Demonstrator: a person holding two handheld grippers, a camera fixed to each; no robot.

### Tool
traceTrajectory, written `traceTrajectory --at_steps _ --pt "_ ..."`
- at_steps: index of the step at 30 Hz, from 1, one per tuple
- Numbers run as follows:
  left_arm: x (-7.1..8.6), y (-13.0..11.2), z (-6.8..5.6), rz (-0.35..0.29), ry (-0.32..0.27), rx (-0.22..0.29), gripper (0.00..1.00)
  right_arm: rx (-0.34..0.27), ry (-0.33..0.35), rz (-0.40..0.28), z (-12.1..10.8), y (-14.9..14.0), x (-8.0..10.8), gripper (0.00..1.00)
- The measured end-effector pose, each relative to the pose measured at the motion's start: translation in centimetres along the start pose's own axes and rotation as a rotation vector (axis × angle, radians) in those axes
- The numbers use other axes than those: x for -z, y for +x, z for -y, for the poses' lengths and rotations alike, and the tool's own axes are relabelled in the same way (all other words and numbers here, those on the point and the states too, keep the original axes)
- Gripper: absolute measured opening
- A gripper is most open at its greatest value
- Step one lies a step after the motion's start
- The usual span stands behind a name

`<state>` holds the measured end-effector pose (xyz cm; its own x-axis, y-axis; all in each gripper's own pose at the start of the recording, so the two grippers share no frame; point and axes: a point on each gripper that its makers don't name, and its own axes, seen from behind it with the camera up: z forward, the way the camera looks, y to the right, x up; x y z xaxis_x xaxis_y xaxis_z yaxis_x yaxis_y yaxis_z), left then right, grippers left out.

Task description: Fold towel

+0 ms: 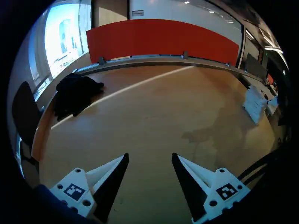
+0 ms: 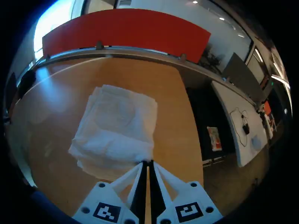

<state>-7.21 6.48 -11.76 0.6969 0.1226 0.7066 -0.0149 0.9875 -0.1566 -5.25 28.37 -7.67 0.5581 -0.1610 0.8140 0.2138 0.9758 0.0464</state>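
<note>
Pinching the towel [image 2: 119, 127] by its near corner, it seems, the right gripper [image 2: 147, 163] has its fingers pressed together.
White and folded, the towel lies on the table [image 2: 48, 112] before a red panel [image 2: 127, 30]. The left gripper [image 1: 150, 155] hangs spread wide over bare wood, holding nothing; a black cloth [image 1: 76, 93] lies far left.

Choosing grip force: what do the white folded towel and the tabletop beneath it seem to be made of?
White folded towel: soft, cotton-like cloth with a matte look, going by its creases, stacked layers and limp, rumpled edges. Orange-brown tabletop: wood or wood-look laminate, smooth and semi-gloss, as it carries a soft sheen of window light. Which of the two it is stays unclear.
</note>
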Motion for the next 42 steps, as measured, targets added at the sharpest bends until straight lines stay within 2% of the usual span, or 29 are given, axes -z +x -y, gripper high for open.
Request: traceTrajectory --at_steps 6,12,20,24,27,30,34,36,42 --pt "-0.1 0.1 -0.1 0.0 -0.002 -0.002 0.85 -0.007 -0.001 -0.003 0.2 -0.1 0.1 0.07" --pt "-0.1 0.2 0.0 -0.001 -0.002 0.0 0.85 -0.008 -0.015 -0.009 0.4 -0.5 0.4 0.14" --pt "-0.1 0.1 0.1 -0.001 -0.004 0.001 0.85 -0.044 -0.041 -0.002 0.4 -2.4 0.8 0.29" --pt "0.0 0.1 0.1 -0.002 -0.006 0.0 0.85 -0.058 -0.058 0.0 0.3 -3.0 0.9 0.42" --pt "0.0 0.2 0.1 -0.004 -0.009 -0.002 0.85 -0.063 -0.074 -0.004 0.1 -3.2 1.0 0.62" --pt "0.0 0.2 0.2 -0.006 -0.009 -0.004 0.85 -0.066 -0.081 -0.013 0.1 -3.2 1.2 0.7" --pt "0.1 0.3 0.3 -0.011 -0.011 -0.002 0.85 -0.077 -0.08 -0.032 0.5 -2.8 1.5 0.93" --pt "0.1 0.3 0.4 -0.013 -0.011 -0.001 0.85 -0.084 -0.079 -0.042 0.6 -2.5 1.6 0.98" --pt "0.3 0.4 0.5 -0.02 -0.012 0.001 0.85 -0.087 -0.081 -0.067 1.0 -1.7 2.0 0.99"
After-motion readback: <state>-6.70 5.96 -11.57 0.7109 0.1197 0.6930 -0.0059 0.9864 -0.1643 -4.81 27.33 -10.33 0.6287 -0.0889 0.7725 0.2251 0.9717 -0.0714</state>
